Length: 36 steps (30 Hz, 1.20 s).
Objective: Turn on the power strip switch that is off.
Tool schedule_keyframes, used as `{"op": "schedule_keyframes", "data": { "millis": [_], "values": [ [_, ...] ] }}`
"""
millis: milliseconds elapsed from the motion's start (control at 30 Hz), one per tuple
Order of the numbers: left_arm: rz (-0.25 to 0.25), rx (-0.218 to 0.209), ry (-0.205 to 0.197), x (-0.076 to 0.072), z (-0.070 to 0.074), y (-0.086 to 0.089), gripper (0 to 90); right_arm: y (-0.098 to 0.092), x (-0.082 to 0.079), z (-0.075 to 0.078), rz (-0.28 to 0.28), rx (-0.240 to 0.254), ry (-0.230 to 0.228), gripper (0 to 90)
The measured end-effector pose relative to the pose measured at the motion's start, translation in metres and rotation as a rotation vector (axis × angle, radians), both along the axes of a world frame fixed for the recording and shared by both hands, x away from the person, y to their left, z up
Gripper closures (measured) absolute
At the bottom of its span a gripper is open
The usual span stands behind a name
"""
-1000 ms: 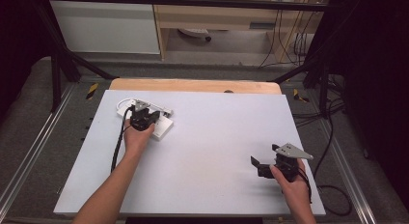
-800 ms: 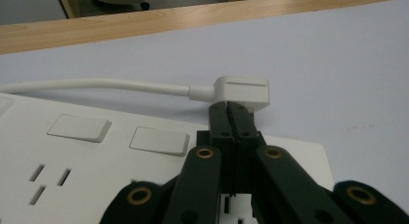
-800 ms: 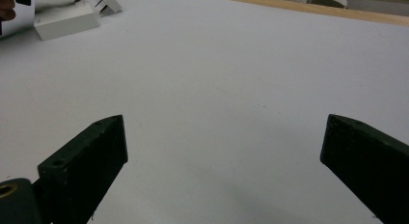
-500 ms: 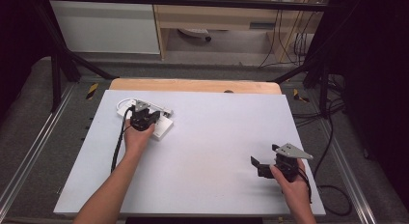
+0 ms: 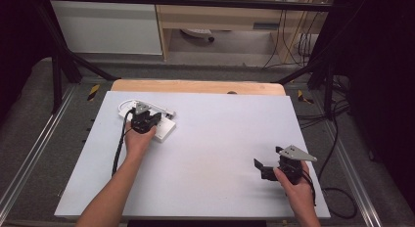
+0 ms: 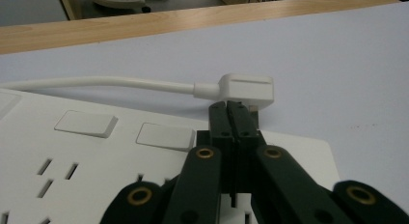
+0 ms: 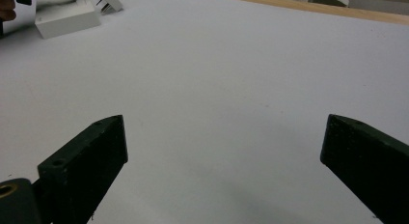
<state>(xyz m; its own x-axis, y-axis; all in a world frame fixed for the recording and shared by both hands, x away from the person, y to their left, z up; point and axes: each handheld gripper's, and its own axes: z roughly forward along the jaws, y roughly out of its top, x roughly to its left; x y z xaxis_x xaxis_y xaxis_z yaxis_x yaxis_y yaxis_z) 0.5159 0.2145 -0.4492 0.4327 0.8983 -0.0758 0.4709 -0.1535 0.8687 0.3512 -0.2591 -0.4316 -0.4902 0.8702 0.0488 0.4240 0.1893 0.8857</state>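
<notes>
A white power strip (image 5: 165, 131) lies at the table's far left, its switches and sockets (image 6: 72, 151) close below the camera in the left gripper view. My left gripper (image 5: 145, 118) rests on top of it, and its jaws (image 6: 231, 112) are shut together with nothing visible between them. Their tips sit just short of a white plug (image 6: 248, 88) whose cable (image 6: 96, 82) runs off to the left. My right gripper (image 5: 262, 169) is held low over the bare table at the near right. It (image 7: 224, 132) stands wide open and empty.
The white table top (image 5: 220, 139) has a wooden strip (image 5: 195, 86) along its far edge. In the right gripper view the power strip (image 7: 67, 16) lies far off at the top left. Dark cables (image 5: 337, 139) hang beside the table's right edge.
</notes>
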Motion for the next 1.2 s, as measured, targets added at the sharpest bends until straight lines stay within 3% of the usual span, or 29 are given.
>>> {"op": "schedule_keyframes", "data": {
  "millis": [500, 767, 1200],
  "values": [
    [0.001, 0.001, 0.006, 0.0007, -0.0017, 0.0005, 90.0, -0.0013, -0.0005, 0.0005, -0.001, 0.002, -0.003, 3.1],
    [0.002, -0.029, -0.004, -0.0009, -0.0045, 0.0028, 90.0, -0.0006, 0.0000, 0.0000, -0.002, 0.001, 0.000, 3.1],
    [0.006, -0.019, -0.005, -0.0006, -0.0035, 0.0023, 90.0, -0.0012, -0.0003, 0.0002, -0.003, 0.002, 0.000, 3.0]
  ]
}}
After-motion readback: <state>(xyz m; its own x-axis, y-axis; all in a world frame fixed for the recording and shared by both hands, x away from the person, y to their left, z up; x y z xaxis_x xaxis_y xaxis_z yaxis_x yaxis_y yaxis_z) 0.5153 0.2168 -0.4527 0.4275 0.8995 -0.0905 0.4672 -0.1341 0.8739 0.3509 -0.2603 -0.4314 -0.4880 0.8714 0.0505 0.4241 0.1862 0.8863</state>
